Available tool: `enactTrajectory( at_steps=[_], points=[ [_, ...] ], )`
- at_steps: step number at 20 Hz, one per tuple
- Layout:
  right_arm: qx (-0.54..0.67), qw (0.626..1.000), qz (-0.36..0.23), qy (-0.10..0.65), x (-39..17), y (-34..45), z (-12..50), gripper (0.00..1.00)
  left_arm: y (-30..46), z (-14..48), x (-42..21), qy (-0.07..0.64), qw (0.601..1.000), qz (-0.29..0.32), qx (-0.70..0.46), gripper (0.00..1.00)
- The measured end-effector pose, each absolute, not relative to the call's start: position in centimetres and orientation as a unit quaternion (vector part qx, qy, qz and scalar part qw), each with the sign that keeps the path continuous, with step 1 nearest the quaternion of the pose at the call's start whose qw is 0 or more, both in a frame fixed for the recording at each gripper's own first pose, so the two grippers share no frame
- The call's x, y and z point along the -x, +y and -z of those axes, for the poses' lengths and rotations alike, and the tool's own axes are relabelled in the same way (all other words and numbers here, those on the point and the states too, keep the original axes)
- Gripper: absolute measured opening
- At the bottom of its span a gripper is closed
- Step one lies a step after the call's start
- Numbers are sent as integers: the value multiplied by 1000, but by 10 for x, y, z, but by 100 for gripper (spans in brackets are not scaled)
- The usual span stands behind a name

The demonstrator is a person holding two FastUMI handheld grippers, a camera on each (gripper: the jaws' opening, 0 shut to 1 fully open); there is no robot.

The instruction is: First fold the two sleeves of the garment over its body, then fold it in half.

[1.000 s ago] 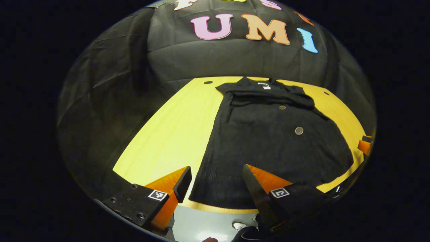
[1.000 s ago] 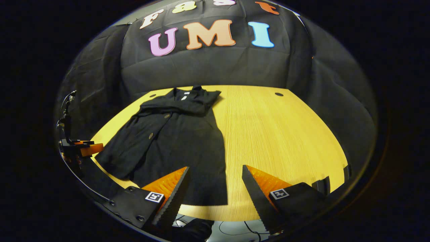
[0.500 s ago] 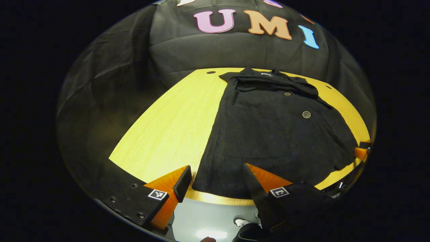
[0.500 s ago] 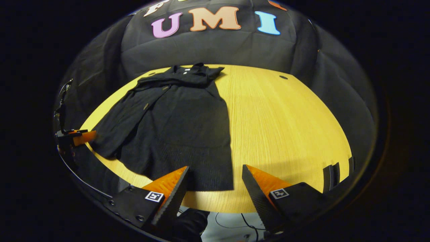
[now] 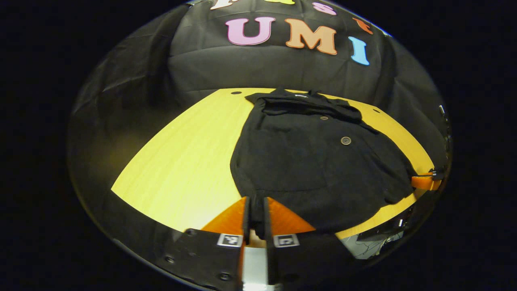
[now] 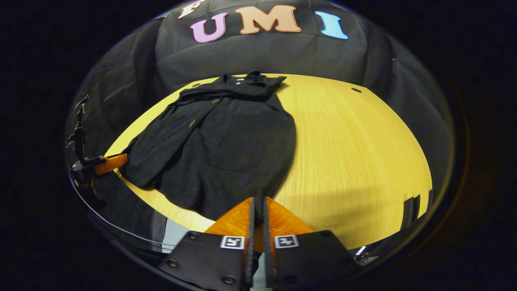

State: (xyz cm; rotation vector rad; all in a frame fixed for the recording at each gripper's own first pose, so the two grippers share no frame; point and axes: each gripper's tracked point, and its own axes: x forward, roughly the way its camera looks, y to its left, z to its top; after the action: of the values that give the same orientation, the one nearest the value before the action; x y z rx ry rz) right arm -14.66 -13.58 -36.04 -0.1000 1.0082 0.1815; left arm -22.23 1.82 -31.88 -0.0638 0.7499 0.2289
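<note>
Left gripper view: the black garment (image 5: 311,161) lies flat on the yellow wooden table (image 5: 181,161), collar at the far edge toward the booth wall, hem at the near edge. Sleeves are folded across the chest near the collar. Two round buttons show on the front. The left gripper (image 5: 255,204) sits at the near hem on the garment's left corner, its fingers drawn close together with a fold of black cloth pinched between them. At the far right, the other gripper's tip (image 5: 424,182) touches the opposite hem corner.

Right gripper view: the same garment (image 6: 226,145) spreads from the collar at the far table edge down to the near edge, over the left half of the table (image 6: 355,153). The right gripper (image 6: 258,204) is clenched on the near hem corner, cloth caught between both fingers, the fabric puckering toward them. At the far left, the left gripper (image 6: 109,161) meets the other hem corner; its grip cannot be judged from here.
</note>
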Motion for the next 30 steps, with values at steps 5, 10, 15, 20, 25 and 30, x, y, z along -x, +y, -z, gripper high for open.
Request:
enactTrajectory(
  at_steps=[5,10,15,20,25,30],
  points=[
    [17,886,-99,453,143,-121,340,3,16,310,227,388,910,-111,96,0],
    [-7,890,-107,443,147,-114,319,3,21,290,235,372,915,-107,109,0],
    [-11,899,-115,423,137,-104,299,3,19,272,239,366,918,-104,114,0],
    [-41,923,-119,363,102,-91,246,3,32,208,201,306,938,-101,129,0],
    [-50,941,-128,310,52,-85,192,2,49,144,136,240,958,-98,120,0],
    [-62,951,-135,272,-5,-82,155,3,65,110,84,208,968,-97,99,0]
  ],
)
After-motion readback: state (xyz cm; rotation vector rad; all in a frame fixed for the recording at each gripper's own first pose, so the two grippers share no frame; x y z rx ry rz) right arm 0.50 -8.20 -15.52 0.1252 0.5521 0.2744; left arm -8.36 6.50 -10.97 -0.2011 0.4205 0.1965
